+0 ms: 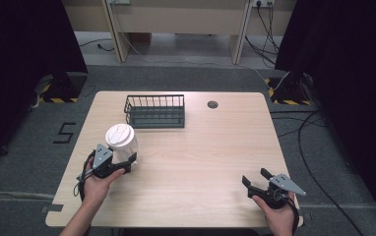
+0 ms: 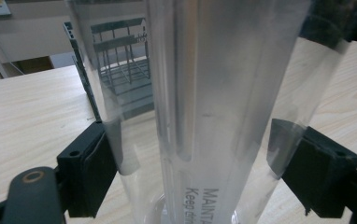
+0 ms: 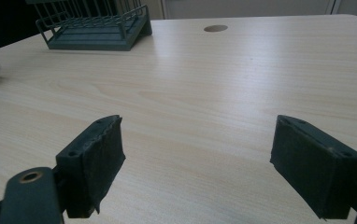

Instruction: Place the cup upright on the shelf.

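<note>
High view shows your left gripper grasping the clear plastic cup with a white lid, which stands upright near the table's left side, its long axis vertical and the lid pointing up. Your right gripper rests with its jaws released, well apart from the dark green wire basket.
</note>
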The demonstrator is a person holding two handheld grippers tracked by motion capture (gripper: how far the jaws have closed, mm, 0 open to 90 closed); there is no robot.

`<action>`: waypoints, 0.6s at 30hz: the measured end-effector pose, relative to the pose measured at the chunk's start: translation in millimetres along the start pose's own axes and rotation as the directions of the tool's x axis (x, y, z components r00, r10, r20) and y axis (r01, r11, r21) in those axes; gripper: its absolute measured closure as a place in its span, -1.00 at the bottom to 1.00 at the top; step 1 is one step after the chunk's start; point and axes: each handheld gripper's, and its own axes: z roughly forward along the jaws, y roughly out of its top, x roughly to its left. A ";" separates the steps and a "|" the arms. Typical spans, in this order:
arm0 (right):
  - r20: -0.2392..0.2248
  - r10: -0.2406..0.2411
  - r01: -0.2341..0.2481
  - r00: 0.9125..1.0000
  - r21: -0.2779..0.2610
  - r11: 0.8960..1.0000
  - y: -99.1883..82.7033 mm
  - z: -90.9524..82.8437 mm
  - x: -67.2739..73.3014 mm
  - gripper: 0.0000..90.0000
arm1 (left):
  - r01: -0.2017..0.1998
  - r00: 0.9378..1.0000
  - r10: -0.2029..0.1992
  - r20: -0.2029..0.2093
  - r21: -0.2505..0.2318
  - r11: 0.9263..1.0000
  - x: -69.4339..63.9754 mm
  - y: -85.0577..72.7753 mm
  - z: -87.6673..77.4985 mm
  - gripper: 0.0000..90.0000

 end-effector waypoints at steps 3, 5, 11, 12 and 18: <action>-0.002 0.001 -0.001 1.000 0.001 1.000 0.0 0.2 -0.2 -0.61 | -0.004 1.000 0.004 0.000 0.001 1.000 0.2 4.6 1.2 -0.61; -0.001 0.000 0.000 1.000 0.001 1.000 0.1 0.2 -0.4 -0.61 | -0.010 1.000 0.010 -0.002 0.003 1.000 0.5 7.7 2.3 -0.61; -0.004 0.002 -0.002 1.000 0.002 1.000 0.0 0.3 -0.1 -0.61 | -0.013 1.000 0.013 -0.001 0.002 1.000 1.1 15.6 5.7 -0.61; -0.004 0.002 -0.002 1.000 0.001 1.000 0.1 0.4 -0.1 -0.61 | -0.012 1.000 0.012 -0.001 0.000 1.000 1.3 17.0 6.3 -0.61; -0.005 0.002 -0.002 1.000 0.002 1.000 0.1 0.5 -0.1 -0.61 | -0.013 1.000 0.013 -0.003 -0.006 1.000 2.6 28.5 11.2 -0.61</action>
